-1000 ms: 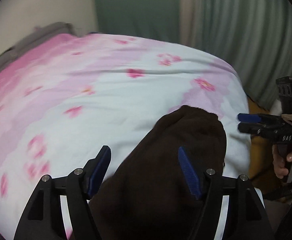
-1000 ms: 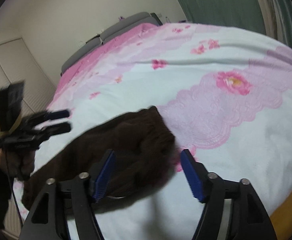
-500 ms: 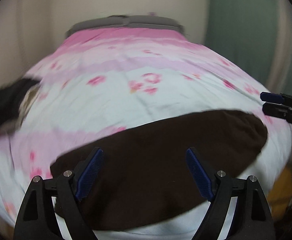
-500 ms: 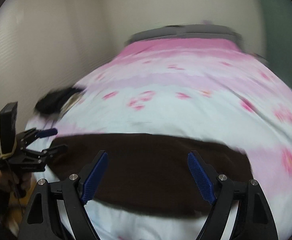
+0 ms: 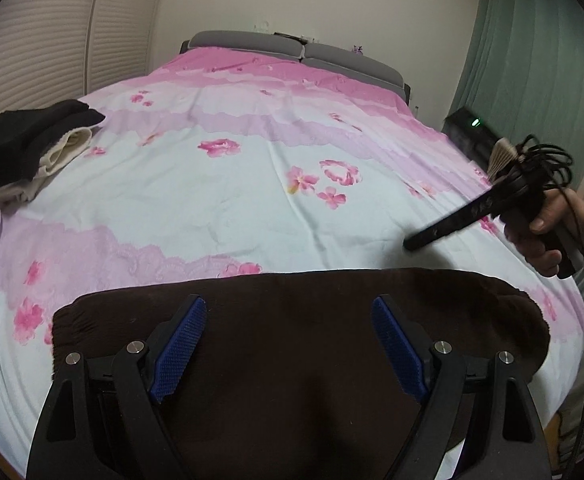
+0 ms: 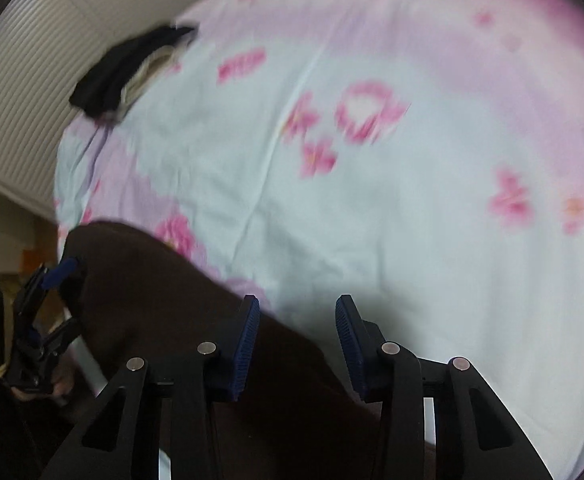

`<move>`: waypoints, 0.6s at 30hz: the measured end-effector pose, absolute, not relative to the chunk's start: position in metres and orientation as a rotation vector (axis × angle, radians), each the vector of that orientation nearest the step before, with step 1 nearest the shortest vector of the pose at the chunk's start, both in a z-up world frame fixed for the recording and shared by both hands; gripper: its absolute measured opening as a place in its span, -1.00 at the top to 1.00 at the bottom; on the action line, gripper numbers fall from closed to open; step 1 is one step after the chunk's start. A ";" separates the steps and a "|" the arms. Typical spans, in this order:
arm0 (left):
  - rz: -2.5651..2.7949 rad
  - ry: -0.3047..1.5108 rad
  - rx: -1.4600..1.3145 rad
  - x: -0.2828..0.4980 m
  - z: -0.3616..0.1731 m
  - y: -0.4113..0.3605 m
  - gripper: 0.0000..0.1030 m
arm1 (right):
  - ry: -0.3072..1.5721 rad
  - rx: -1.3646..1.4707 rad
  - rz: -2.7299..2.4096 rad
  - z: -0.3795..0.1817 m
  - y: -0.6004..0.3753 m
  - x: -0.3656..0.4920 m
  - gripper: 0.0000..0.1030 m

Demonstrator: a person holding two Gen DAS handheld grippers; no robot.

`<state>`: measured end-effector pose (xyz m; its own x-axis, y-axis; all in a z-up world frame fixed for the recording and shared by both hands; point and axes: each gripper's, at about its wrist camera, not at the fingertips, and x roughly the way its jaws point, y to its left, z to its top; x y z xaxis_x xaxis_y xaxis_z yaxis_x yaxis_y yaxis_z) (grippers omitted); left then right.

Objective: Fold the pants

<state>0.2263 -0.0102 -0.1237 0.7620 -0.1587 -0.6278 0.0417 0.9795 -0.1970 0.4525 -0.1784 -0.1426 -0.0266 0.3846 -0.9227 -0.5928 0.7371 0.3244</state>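
I have the brown pants (image 5: pixel 292 344) lying as a wide band across the near edge of the bed (image 5: pixel 252 184), one end near the left, the other rounded end far to the right. My left tongs (image 5: pixel 288 344) hang over the middle of them with the fingers spread wide and nothing between the blue pads (image 5: pixel 182 344). My right tongs (image 6: pixel 296 344) are parted too, though narrower, and empty; they sit over the right end of the pants, at the line where brown cloth meets bedcover. That view is smeared, so I can't be sure whether they touch the cloth. A small pile of dark and cream clothes (image 5: pixel 28 152) sits far off on the left of the bed, well apart from my work.

I judge the pants are laid out and a fold not yet begun. Next I would bring each set of tongs to an end, pinch a good bite of the thick cloth, and carry one end over the other, keeping the edges level.
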 end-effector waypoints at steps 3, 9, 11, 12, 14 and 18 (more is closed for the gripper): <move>-0.106 0.685 -0.147 0.229 -0.129 -0.016 -0.65 | 1.505 -0.228 0.861 -0.174 -0.174 0.446 0.17; -0.110 0.695 -0.107 0.232 -0.143 -0.025 -0.65 | 1.606 -0.141 0.847 -0.205 -0.184 0.446 -0.03; -0.110 0.703 -0.118 0.231 -0.147 -0.023 -0.65 | 1.601 -0.136 0.871 -0.202 -0.184 0.433 0.21; -0.107 0.705 -0.120 0.231 -0.148 -0.022 -0.65 | 1.573 -0.173 0.872 -0.198 -0.181 0.426 0.32; -0.101 0.707 -0.121 0.229 -0.151 -0.020 -0.65 | 1.515 -0.248 0.883 -0.185 -0.177 0.408 0.48; -0.092 0.701 -0.124 0.225 -0.151 -0.018 -0.65 | 1.367 -0.426 0.880 -0.156 -0.165 0.366 0.59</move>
